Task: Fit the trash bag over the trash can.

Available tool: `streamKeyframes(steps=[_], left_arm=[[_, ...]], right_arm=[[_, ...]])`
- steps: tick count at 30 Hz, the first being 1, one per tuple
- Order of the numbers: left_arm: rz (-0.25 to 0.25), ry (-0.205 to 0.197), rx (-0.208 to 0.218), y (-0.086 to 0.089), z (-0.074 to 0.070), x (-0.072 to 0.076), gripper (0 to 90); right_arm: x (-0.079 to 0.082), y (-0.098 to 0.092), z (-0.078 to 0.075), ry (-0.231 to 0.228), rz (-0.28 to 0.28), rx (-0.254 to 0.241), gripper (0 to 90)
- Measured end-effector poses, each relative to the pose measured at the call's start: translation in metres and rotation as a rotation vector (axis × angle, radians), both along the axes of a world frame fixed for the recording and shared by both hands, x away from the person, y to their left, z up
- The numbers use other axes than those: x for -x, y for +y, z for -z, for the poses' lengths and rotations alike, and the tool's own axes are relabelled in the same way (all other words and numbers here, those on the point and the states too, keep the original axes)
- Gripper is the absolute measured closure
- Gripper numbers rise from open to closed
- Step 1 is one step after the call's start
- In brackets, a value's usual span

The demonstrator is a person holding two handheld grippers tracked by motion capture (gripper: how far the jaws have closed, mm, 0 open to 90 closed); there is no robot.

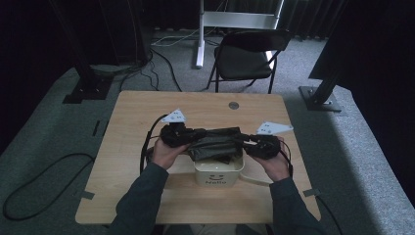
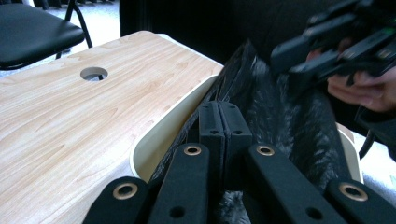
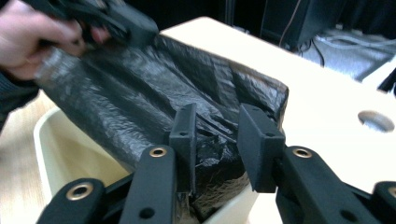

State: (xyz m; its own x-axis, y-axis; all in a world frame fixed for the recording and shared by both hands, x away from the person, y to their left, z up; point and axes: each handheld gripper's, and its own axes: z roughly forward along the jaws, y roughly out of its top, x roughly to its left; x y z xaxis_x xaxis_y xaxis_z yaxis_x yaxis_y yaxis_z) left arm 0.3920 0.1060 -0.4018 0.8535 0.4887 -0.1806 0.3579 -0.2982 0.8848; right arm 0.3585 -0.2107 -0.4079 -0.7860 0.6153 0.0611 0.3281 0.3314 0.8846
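A black plastic bag (image 1: 215,142) is stretched over a cream bin (image 1: 219,174) marked "Hello", near the table's front edge. My left gripper (image 2: 225,109) is shut, its pads pressed together on the bag's (image 2: 289,121) left edge just above the bin rim (image 2: 159,135). My right gripper (image 3: 217,121) stands open at the bag's right end. A crumpled fold of the bag (image 3: 140,93) lies between its jaws, with a gap beside the right pad. In the high view the left gripper (image 1: 198,133) and the right gripper (image 1: 247,139) face each other across the bag.
The bin stands on a light wooden table (image 1: 147,196) with a round cable hole (image 1: 234,105) at the back. A black folding chair (image 1: 247,56) stands behind the table. Black cables lie on the grey floor at the left.
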Motion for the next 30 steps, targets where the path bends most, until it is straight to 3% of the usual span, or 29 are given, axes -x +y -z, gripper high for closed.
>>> streamKeyframes(steps=[3,6,12,17,25,27,30], left_arm=[[0.004,-0.002,0.001,-0.002,-0.001,0.000,89.6],[0.007,-0.007,0.000,-0.005,-0.002,0.000,89.6],[0.015,-0.015,-0.013,-0.009,-0.004,0.002,89.6],[0.033,-0.023,-0.011,-0.015,-0.007,0.005,89.6],[0.079,-0.026,0.000,-0.022,-0.009,0.008,88.9],[0.092,-0.026,0.002,-0.023,-0.009,0.009,88.2],[0.107,-0.027,0.015,-0.023,-0.011,0.011,85.9]], right_arm=[[0.000,-0.001,0.008,0.031,-0.001,0.024,70.7],[0.001,-0.001,0.008,0.031,-0.001,0.042,67.3],[0.008,0.000,-0.013,-0.038,-0.017,0.000,57.8],[0.004,0.011,-0.024,-0.062,-0.033,0.019,57.4],[-0.006,0.032,-0.023,-0.086,-0.068,0.075,54.8],[-0.007,0.036,-0.024,-0.091,-0.079,0.082,57.7],[-0.007,0.040,-0.025,-0.090,-0.093,0.112,74.9]])
